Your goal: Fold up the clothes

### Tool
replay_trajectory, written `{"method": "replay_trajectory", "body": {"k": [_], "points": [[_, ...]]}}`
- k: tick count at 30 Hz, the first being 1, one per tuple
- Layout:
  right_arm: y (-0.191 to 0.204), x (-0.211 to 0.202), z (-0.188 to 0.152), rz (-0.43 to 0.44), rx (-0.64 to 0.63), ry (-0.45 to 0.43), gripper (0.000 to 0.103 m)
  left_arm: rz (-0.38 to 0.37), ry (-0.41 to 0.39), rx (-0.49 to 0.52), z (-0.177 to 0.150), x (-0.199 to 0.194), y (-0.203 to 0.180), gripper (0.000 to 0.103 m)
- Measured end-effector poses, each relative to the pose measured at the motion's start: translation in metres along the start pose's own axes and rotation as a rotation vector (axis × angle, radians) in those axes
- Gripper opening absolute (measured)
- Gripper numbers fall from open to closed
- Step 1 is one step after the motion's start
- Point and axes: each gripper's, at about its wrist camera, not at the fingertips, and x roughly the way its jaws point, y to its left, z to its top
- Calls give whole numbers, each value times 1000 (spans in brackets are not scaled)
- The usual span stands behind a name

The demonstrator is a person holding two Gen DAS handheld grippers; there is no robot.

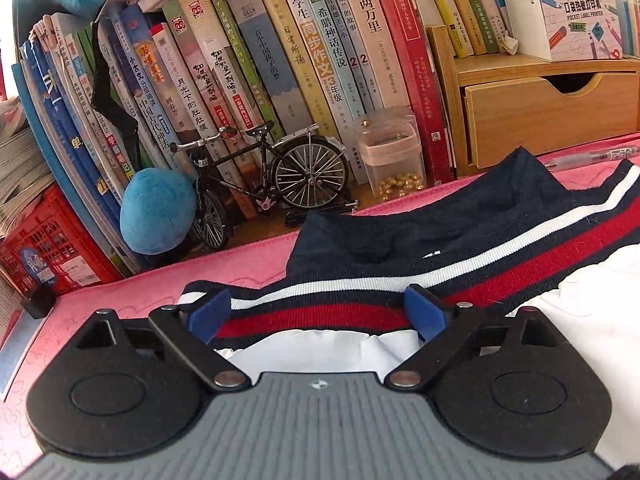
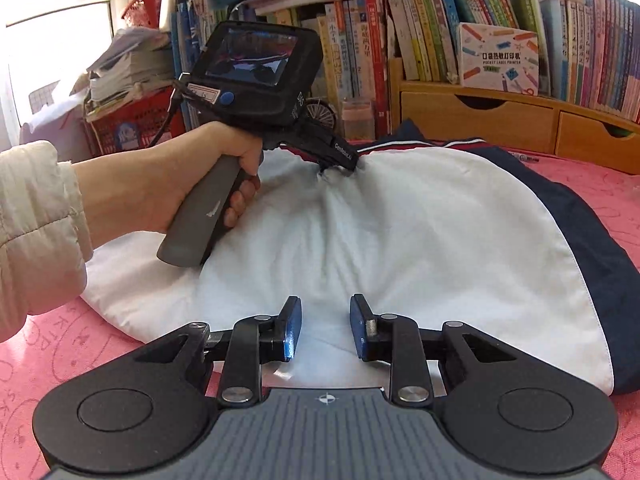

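Jacket [image 2: 400,220] is lying white-lining-up across the pink worktop [image 2: 60,360], filling the frame centre. Left gripper [image 1: 318,316] is standing spread, straddling the striped rib collar [image 1: 440,256] without pinching it. Right gripper [image 2: 325,328] is hovering half-closed over the near hem, holding nothing. Risk, as I judge it: closing left could catch only the rib band, dragging the jacket askew and bunching the lining.

Garment [image 2: 360,232] spread on a tablecloth [image 2: 592,184]; books [image 1: 280,60] behind; apparently a model bicycle [image 1: 260,176] before them.
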Motion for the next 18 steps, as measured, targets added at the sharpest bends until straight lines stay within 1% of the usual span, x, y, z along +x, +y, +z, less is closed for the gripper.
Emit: {"method": "replay_trajectory", "body": {"k": [3, 5, 6, 9, 13, 15, 17, 18], "points": [[-3, 4, 3, 7, 10, 0, 29, -30, -58, -23, -2, -31, 17, 88], [-2, 4, 4, 7, 8, 0, 29, -91, -92, -47, -13, -63, 35, 88], [-2, 5, 4, 7, 7, 0, 29, -119, -108, -53, -23, -81, 45, 88], [-1, 5, 4, 7, 5, -1, 30, -157, -140, -63, -66, -130, 74, 92], [0, 6, 5, 7, 1, -1, 32, -83, -110, -8, -129, -161, 101, 93], [0, 6, 5, 7, -1, -1, 33, -18, -66, -8, -147, -161, 111, 94], [0, 6, 5, 9, -2, -2, 35, 51, -18, -14, -164, -157, 121, 97], [0, 6, 5, 11, -2, -3, 40, 55, -1, -47, -168, -156, 128, 98]]}}
